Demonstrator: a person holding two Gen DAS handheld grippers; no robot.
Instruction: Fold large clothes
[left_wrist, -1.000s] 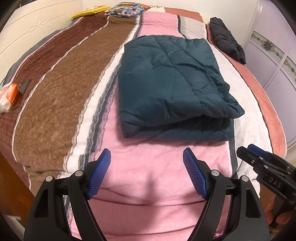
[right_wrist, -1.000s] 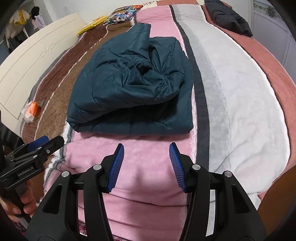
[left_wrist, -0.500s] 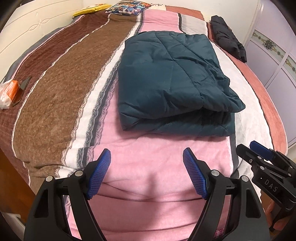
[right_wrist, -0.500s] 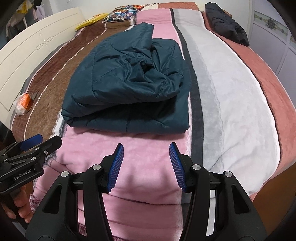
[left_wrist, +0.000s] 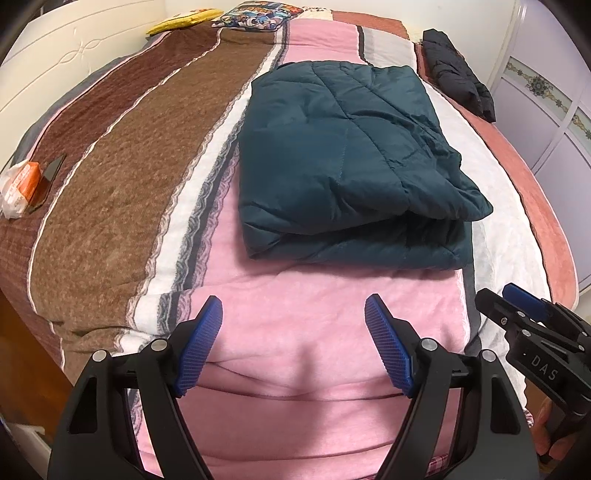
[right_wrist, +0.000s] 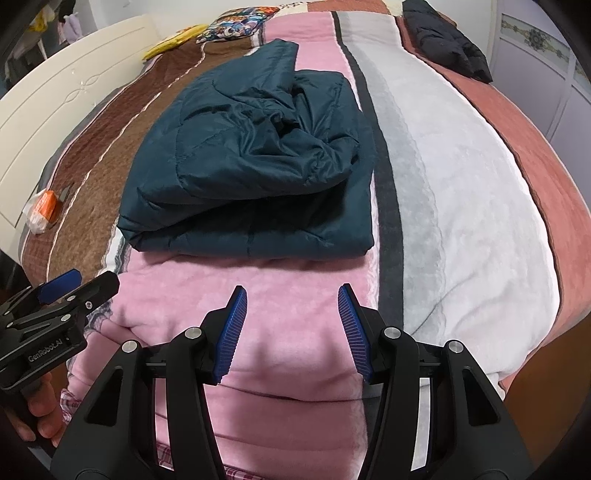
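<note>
While both sets of fingers hang released and empty over the pink band of the bed's striped blanket (left_wrist: 110, 206), the folded teal quilted jacket (left_wrist: 343, 162) lies straight ahead of them, apart from either tip. From the left gripper (left_wrist: 293, 343) its near folded edge runs crosswise, slightly right of centre; from the right gripper (right_wrist: 291, 328) it sits slightly left of centre. Neither hand seems clearly nearer. Its long axis runs away up the bed. It looks puffy and doubled over, the top layer rumpled and bulging at the right corner, the lower layer showing beneath.
</note>
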